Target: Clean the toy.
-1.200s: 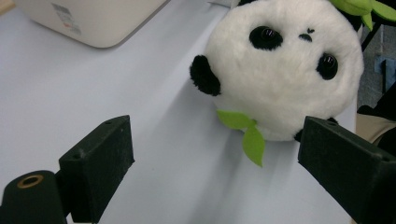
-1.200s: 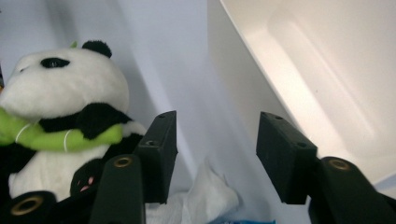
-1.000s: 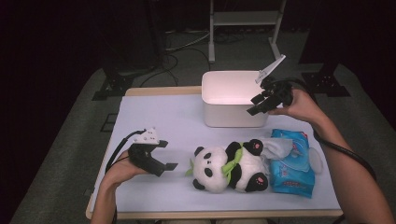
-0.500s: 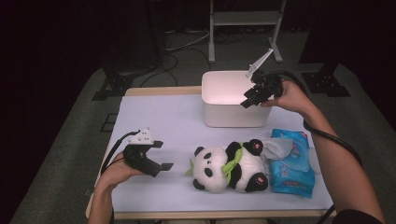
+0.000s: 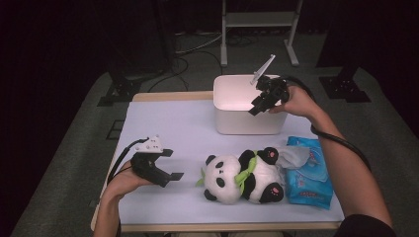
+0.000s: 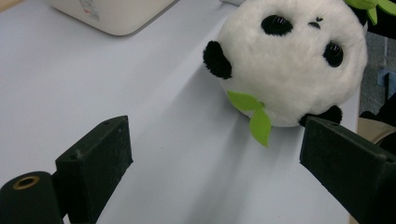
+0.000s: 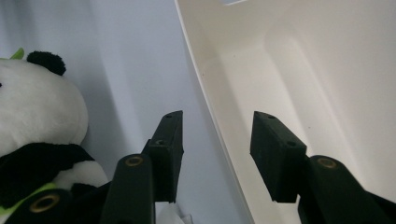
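Note:
A plush panda with green leaves lies on its back on the white table, at the front middle. My left gripper rests on the table to the panda's left, open, its jaws pointing at the panda's head with bare table between them. My right gripper hangs over the front right rim of the open white box. In the right gripper view its jaws straddle that rim, one outside, one inside. They have just been closing, and the pads stand apart from the box wall.
A blue tissue pack with a tissue sticking out lies to the panda's right, near the table's right edge. The box stands at the back right. Dark floor, cables and stand legs surround the table.
My right gripper has shifted left and a little down, from beside the box's right end to over its rim, with its jaws narrower. The left gripper has stayed put.

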### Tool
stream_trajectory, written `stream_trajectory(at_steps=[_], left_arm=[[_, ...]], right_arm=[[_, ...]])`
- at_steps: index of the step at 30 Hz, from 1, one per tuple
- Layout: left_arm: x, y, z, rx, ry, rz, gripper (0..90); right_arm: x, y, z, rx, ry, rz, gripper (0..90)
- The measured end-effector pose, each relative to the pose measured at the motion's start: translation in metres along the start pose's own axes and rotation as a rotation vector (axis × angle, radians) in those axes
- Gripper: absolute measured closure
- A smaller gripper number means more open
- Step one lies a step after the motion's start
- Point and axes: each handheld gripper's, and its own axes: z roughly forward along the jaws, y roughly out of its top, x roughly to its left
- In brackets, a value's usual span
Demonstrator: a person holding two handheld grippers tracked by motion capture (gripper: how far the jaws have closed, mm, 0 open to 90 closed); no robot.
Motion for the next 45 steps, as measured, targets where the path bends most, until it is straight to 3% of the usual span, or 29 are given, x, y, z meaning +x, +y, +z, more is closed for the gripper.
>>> stream_trajectory(at_steps=[5, 10, 13, 18, 24, 35, 45], left_arm=[[0.000, 0.000, 0.000, 0.000, -0.004, 0.006, 8.2], [0.001, -0.001, 0.005, 0.011, -0.014, 0.003, 8.2], [0.001, -0.001, 0.008, 0.017, -0.021, 0.000, 8.2], [0.001, -0.002, 0.009, 0.026, -0.024, -0.004, 8.3], [0.002, -0.003, 0.010, 0.029, -0.023, -0.010, 8.2], [0.003, -0.007, 0.009, 0.033, -0.025, -0.027, 8.2], [0.003, -0.009, 0.013, 0.038, -0.030, -0.032, 8.2]], right_arm=[[0.001, 0.006, 0.017, 0.025, 0.017, -0.021, 59.1], [0.001, 0.010, 0.028, 0.042, 0.037, -0.047, 72.3], [0.001, 0.012, 0.032, 0.043, 0.025, -0.073, 80.4], [-0.004, 0.012, 0.033, 0.028, 0.065, -0.084, 83.0], [0.002, 0.020, 0.039, -0.007, 0.108, -0.126, 86.5], [0.022, 0.029, 0.046, -0.033, 0.137, -0.150, 86.3], [0.052, 0.036, 0.049, -0.038, 0.186, -0.231, 86.1]])
